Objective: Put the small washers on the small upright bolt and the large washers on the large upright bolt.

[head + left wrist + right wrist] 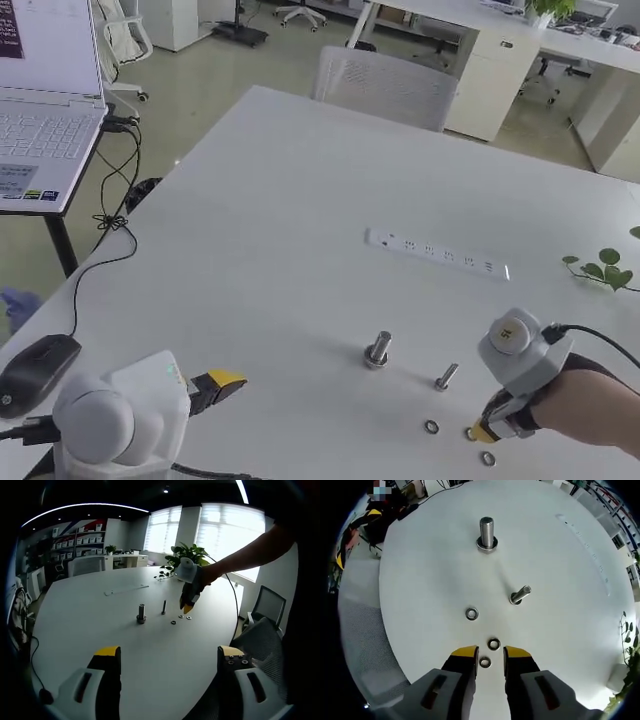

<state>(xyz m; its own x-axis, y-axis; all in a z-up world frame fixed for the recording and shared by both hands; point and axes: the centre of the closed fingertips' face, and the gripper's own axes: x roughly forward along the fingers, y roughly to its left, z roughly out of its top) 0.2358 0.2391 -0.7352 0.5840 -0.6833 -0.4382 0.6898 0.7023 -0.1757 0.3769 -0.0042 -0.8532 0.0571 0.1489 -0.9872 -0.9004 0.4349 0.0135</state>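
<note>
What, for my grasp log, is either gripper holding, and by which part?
Nothing is held. The right gripper has open jaws straddling a washer lying on the table; the left gripper is open, jaws bare.

Head view: bright, even, diffuse daylight. White tabletop [280, 220] pale, low in contrast. Faint short shadows at foot of large bolt [378, 350] and small bolt [446, 377]. Sharp mid-frame, softer toward far office.

Left gripper view: strong backlight from windows [220, 530], blown out white. Ceiling light strip [244, 491] flaring. Person's arm [250, 555] near silhouette; shelving side dimmer. Heavy fisheye bending toward edges.

Right gripper view: tabletop overexposed, almost featureless. Washers [471, 613] crisp, with thin dark shadows. Edges curved and smeared.
</note>
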